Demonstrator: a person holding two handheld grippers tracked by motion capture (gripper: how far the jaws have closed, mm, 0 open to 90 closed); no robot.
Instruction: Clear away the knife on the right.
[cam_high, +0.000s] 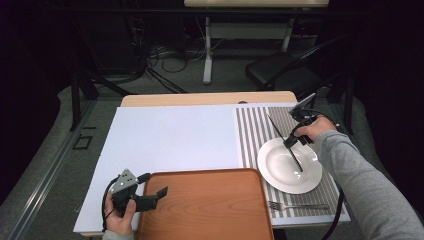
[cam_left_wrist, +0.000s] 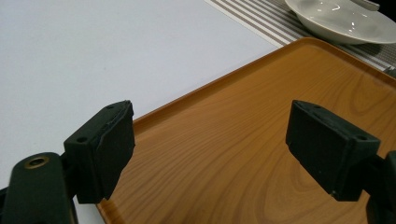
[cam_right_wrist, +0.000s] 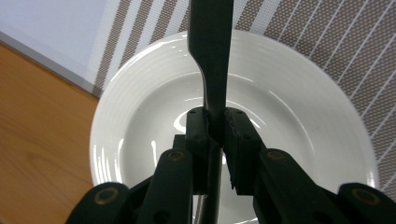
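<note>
- The right gripper has its black fingers clamped on a dark slim table knife, pinching it partway along its length; the left gripper has its fingers spread wide with nothing between them.
- The white rectangular table bears everything; its right part is covered by a brown-and-white striped placemat.
- A flat wooden tray with a raised rim lies at the near edge of the table, and the open left jaws reach over its left corner.
- A round white ceramic plate sits on the placemat, just right of the tray.
- The right forearm in a grey sleeve comes in from the lower right, wrist bent, hand above the plate's far right rim.
- The knife hangs slanted over the plate, one end above the bowl, the other out over the stripes.
- The left hand grips its tool low at the table's near left, pointing right.
- A silver metal fork lies flat on the placemat near the plate's front edge.
</note>
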